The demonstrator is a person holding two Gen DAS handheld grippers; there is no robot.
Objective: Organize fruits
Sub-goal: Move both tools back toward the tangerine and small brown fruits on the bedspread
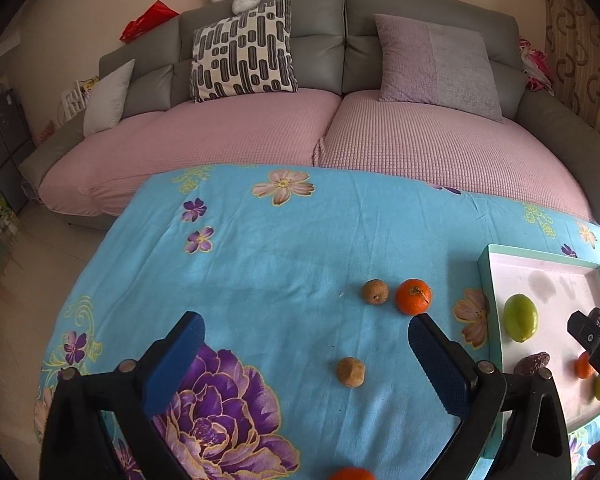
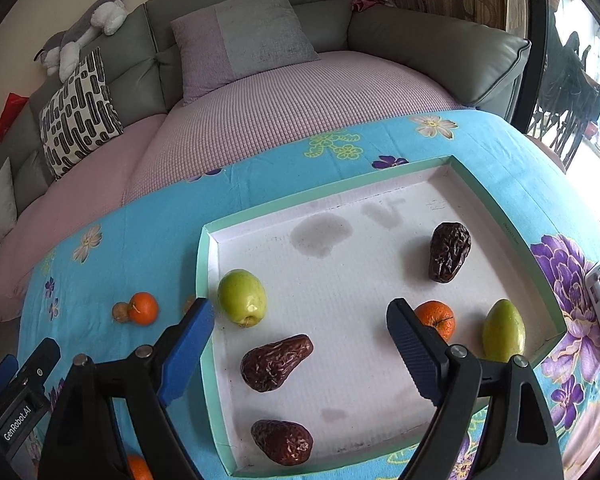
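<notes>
1. Hovering over the tray (image 2: 496, 208), my right gripper (image 2: 300, 320) stood apart, empty; dates, oranges and green fruits lay inside.
2. My left gripper (image 1: 306, 334) stood apart above the desk (image 1: 280, 240), near a loose orange (image 1: 413, 297).

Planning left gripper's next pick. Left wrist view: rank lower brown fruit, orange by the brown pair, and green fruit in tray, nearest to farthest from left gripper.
From the left gripper:
1. Lower brown fruit, between the open fingers.
2. Orange, just beyond the right fingertip.
3. Green fruit, right, inside the tray.
</notes>
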